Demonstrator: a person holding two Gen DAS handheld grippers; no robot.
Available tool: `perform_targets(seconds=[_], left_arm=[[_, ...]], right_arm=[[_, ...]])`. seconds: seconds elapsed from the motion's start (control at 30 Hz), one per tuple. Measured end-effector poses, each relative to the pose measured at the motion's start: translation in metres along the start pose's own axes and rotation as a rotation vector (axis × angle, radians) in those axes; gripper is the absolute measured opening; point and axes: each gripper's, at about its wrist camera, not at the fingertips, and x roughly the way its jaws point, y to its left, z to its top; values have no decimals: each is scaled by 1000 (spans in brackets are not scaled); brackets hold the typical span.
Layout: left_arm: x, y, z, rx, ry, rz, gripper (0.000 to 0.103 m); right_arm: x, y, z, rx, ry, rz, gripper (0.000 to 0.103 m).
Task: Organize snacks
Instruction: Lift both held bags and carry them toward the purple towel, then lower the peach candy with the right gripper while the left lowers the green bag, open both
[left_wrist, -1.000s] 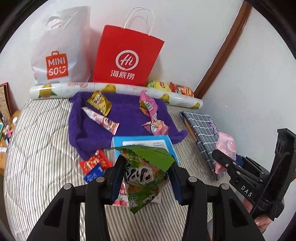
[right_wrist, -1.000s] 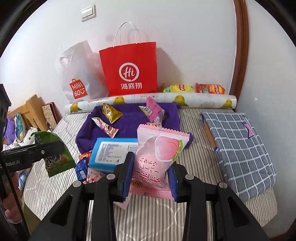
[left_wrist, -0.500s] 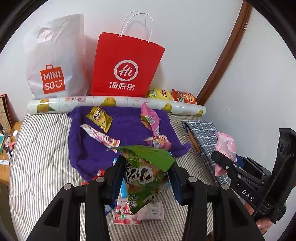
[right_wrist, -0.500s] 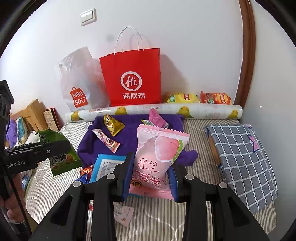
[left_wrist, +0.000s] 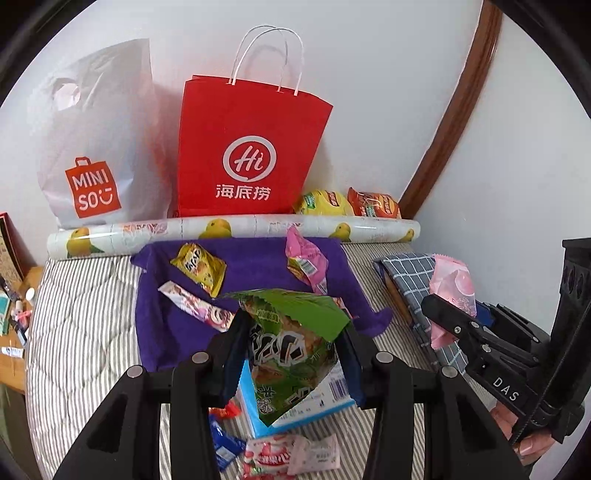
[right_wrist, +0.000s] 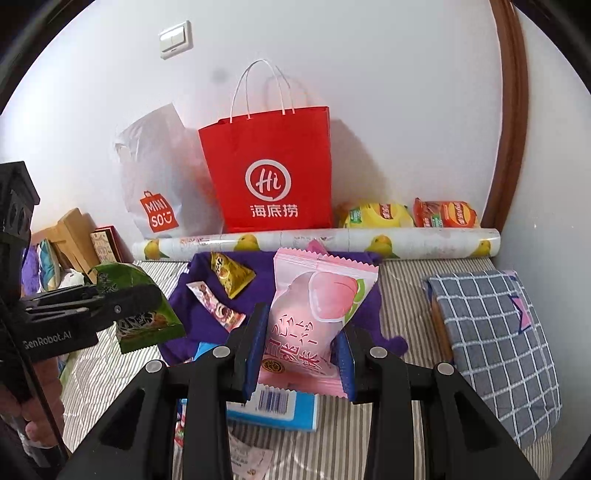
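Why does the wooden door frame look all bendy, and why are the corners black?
Left wrist view: the fisheye lens curves the wooden frame and leaves dark corners. Right wrist view: the same bending and black rim; the red bag casts a soft shadow on the wall.

Blue box (right_wrist: 273, 408) half hidden behind pink packet (right_wrist: 317, 317).

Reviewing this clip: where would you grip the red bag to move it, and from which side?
Grip the red bag by its white handles, coming from above. It stands upright against the wall, handles sticking up free, while the roll blocks its base in front.
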Motion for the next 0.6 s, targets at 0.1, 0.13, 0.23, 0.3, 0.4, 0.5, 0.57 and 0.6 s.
perform_targets(seconds=[0.1,0.13,0.23,0.3,0.4,0.5,0.57,0.6], left_arm=[[7,3,7,1,-3,5,43],[9,5,10,-1,-3,8,43],[17,12,18,-10,-2,21,43],[23,16,23,-11,-3,27,43],[34,22,30,-23,2,33,43],[46,29,37,-37,10,42,43],[52,34,40,-49,15,47,43],[56,37,42,-57,16,50,43]], right_arm=[[11,0,10,3,11,20,35],[16,0,13,1,15,31,35],[28,1,20,-6,21,39,35],[36,0,23,-12,26,41,35],[49,-3,29,-15,44,54,35],[63,-6,36,-18,63,70,35],[72,-8,40,-14,73,79,35],[76,-9,42,-12,80,87,35]])
